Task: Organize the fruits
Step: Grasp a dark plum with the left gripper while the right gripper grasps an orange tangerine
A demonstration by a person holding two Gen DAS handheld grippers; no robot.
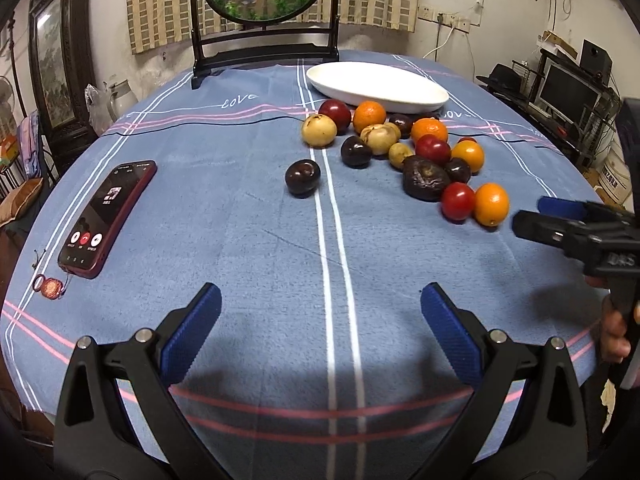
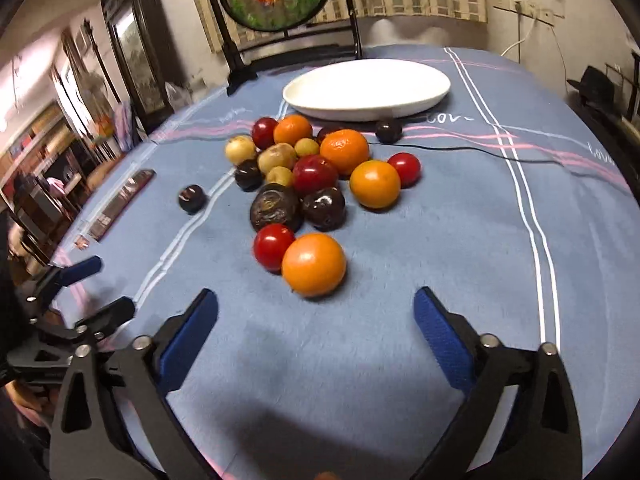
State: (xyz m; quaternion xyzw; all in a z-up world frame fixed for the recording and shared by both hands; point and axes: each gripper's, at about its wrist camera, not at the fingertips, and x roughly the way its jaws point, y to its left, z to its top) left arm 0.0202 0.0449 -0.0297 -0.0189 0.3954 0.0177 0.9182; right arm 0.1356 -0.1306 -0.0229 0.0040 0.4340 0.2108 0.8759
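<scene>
the right gripper (image 2: 315, 304) is spread wide and holds nothing; an orange fruit (image 2: 314, 265) lies just ahead of its fingertips, touching a red tomato (image 2: 273, 246), with the fruit pile (image 2: 316, 176) and white plate (image 2: 420, 98) beyond. the left gripper (image 1: 321, 300) is also wide and bare; a lone dark plum (image 1: 303, 177) sits well ahead, a phone (image 1: 107, 216) off to its left.

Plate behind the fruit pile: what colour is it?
Plain white, no pattern; the plate shows best in the right wrist view.
</scene>
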